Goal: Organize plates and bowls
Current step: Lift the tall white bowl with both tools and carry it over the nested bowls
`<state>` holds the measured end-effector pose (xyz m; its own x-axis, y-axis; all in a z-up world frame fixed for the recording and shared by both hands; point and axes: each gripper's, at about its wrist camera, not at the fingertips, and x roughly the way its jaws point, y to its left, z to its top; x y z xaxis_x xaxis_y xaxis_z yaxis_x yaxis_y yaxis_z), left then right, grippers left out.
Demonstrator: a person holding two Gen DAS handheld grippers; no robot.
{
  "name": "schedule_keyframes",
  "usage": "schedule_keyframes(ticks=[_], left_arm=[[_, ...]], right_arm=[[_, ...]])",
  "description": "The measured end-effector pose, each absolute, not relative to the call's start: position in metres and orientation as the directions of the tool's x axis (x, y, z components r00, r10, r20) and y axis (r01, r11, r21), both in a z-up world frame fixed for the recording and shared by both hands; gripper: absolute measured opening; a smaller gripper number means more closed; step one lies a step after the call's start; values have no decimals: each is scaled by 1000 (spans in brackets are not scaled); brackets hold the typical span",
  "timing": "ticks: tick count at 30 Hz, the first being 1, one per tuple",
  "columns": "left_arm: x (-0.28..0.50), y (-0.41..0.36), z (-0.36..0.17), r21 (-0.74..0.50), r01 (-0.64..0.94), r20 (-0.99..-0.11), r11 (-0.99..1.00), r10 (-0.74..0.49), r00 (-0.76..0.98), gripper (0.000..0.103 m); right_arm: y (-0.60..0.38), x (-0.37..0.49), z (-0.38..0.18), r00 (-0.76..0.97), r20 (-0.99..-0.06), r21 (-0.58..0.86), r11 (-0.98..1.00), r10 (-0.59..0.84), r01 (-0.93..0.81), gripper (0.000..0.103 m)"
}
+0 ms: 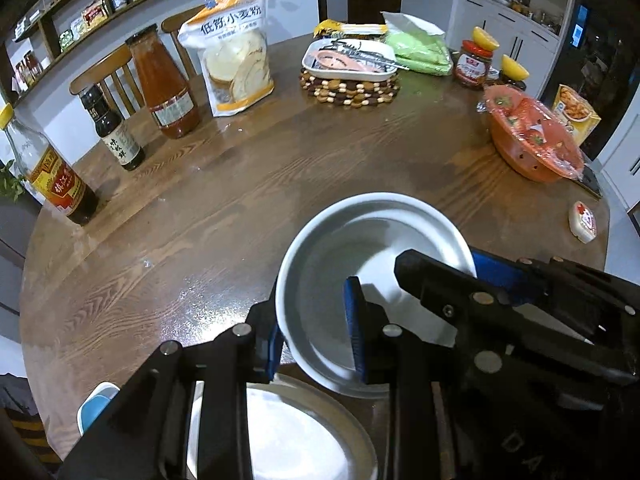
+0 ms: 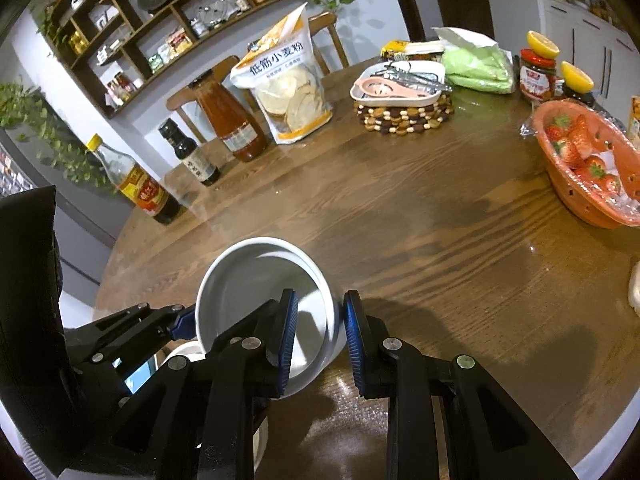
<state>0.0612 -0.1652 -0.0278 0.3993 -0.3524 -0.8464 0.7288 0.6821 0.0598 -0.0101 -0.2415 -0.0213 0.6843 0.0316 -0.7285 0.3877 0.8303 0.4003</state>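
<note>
Both claws gripped one deep white ceramic bowl (image 1: pixel 372 276): left claw (image 1: pixel 316 334) on its near-left rim, right claw (image 2: pixel 320 336) on the opposite wall. The bowl hung tilted above the flat white plate (image 1: pixel 288 436). Advice: level it, lower together, keep pressure even.

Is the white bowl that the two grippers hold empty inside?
Yes, the white bowl shows only its bare white inside in the left wrist view, with nothing lying in it.
</note>
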Motion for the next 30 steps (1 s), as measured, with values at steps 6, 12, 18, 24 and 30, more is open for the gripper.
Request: schedule_keyframes(ticks=[6, 12, 18, 24, 30], left_arm=[[56, -156, -20, 63, 715, -836, 696, -355, 419, 27], [54, -142, -15, 55, 675, -832, 736, -340, 439, 27], [52, -129, -5, 59, 625, -818, 779, -321, 477, 27], [51, -115, 2, 64, 569, -808, 820, -292, 511, 27], [48, -99, 6, 58, 509, -801, 859, -264, 537, 27]], right_arm=[[-232, -11, -14, 689, -723, 390, 851, 46, 352, 28], [-223, -7, -6, 694, -716, 383, 875, 80, 295, 28], [-213, -1, 3, 700, -704, 379, 897, 121, 226, 28], [-199, 6, 10, 692, -703, 366, 918, 164, 153, 28], [-187, 8, 16, 680, -705, 350, 933, 204, 83, 28]])
